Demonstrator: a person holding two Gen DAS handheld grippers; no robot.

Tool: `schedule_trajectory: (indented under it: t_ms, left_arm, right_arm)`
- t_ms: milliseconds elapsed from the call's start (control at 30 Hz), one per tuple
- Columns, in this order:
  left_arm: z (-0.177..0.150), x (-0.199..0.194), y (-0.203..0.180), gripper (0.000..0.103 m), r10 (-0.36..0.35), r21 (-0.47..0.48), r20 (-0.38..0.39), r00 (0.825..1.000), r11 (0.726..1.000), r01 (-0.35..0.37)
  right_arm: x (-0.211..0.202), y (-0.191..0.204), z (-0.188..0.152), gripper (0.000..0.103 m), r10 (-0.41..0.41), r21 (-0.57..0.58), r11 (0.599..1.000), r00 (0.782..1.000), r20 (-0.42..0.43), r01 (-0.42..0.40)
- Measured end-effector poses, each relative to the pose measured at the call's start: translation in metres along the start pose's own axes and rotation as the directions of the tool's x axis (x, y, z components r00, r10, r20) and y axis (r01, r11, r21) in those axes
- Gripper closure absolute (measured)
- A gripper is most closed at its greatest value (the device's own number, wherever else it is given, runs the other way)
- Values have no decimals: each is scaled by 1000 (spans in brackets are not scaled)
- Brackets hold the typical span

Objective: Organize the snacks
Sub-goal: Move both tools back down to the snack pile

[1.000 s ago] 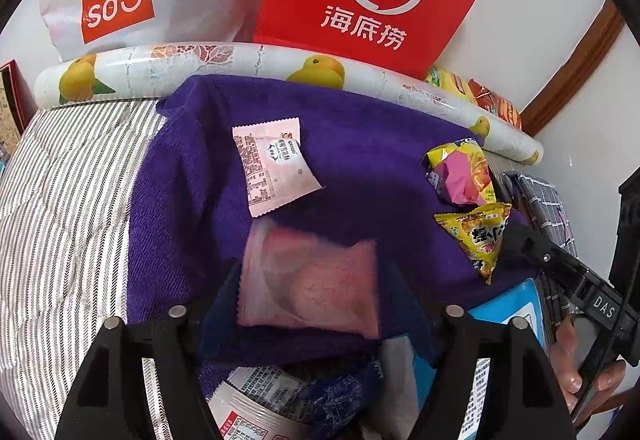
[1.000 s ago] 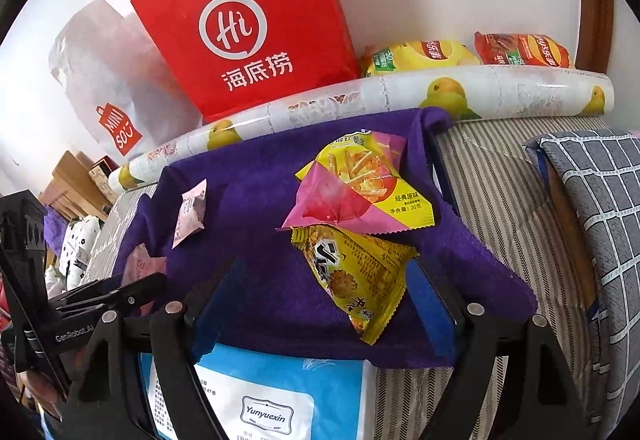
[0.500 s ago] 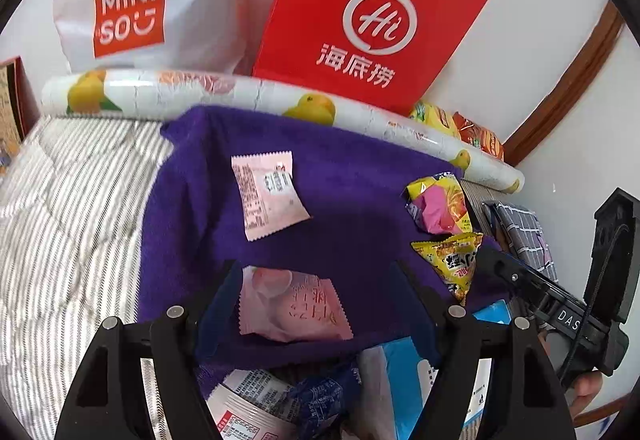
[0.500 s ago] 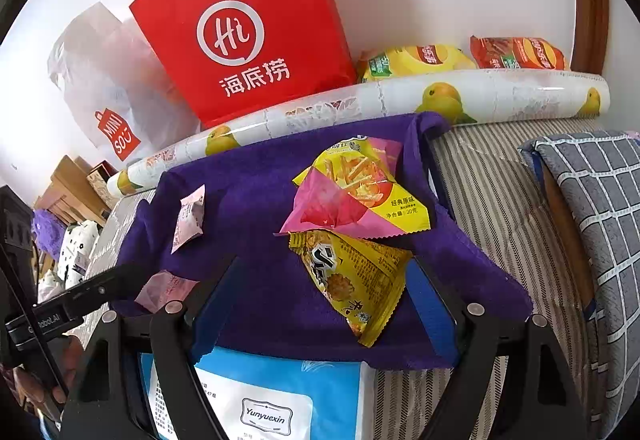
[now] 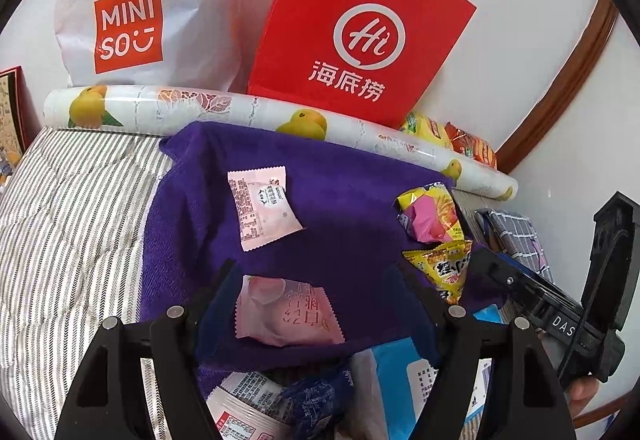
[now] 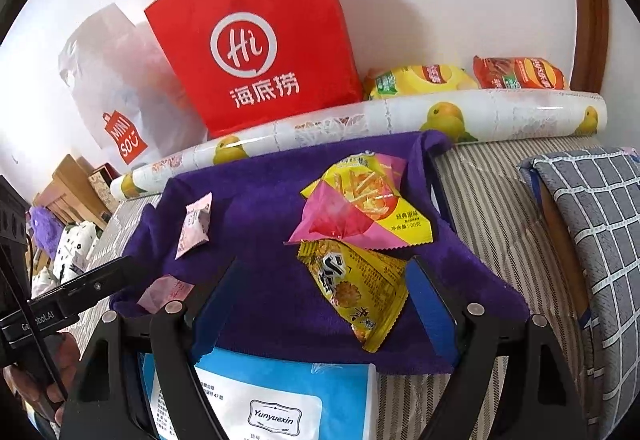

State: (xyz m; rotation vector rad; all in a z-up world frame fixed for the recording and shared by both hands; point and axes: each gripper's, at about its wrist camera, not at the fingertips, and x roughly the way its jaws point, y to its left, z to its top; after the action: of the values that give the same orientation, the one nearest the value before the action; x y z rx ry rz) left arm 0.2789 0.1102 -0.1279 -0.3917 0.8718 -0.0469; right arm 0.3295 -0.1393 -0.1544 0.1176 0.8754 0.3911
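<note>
- Snacks lie loose on a purple towel (image 5: 352,200) spread over a striped bed; towel seems to serve as the sorting surface.
- Pink peach packet (image 5: 286,314) lies flat near the towel's front edge, between the fingers of the left gripper (image 5: 316,304); jaws spread, pads not touching it. It looks set down rather than held.
- Pale pink sachet (image 5: 262,208) lies at 12 o'clock from the peach packet, apart from it; the two pink items appear grouped on the left side.
- Yellow-and-pink chip bag (image 6: 364,204) rests at 12 o'clock from the small yellow snack bag (image 6: 356,296), overlapping its top edge; savoury items grouped on the right, by my reading.
- Right gripper (image 6: 320,304) hovers with jaws spread; yellow snack bag lies between the fingers, not pinched.
- Red paper bag (image 6: 256,40) and fruit-print roll (image 6: 360,124) stand behind the towel, against the wall.
</note>
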Motion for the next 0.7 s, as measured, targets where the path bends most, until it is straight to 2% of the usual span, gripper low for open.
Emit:
schedule_trajectory:
  t_ms: [167, 300, 533, 700]
  left_arm:
    - [0, -5, -1, 29, -14, 0, 14, 1000, 1000, 14]
    - [-1, -11, -2, 29, -6, 4, 35, 999, 1000, 6]
    - [-1, -18, -4, 29, -17, -2, 58, 998, 1000, 17]
    - [-2, -20, -9, 30, -30, 29, 58, 998, 999, 28]
  right_arm:
    - [-14, 3, 1, 21, 34, -5, 999, 997, 62, -34]
    - [-23, 10, 1, 21, 23, -33, 999, 994, 111, -19]
    - [-45, 17, -10, 21, 57, -22, 998, 993, 108, -54]
    - [-68, 21, -27, 20, 84, -15, 996, 993, 84, -83]
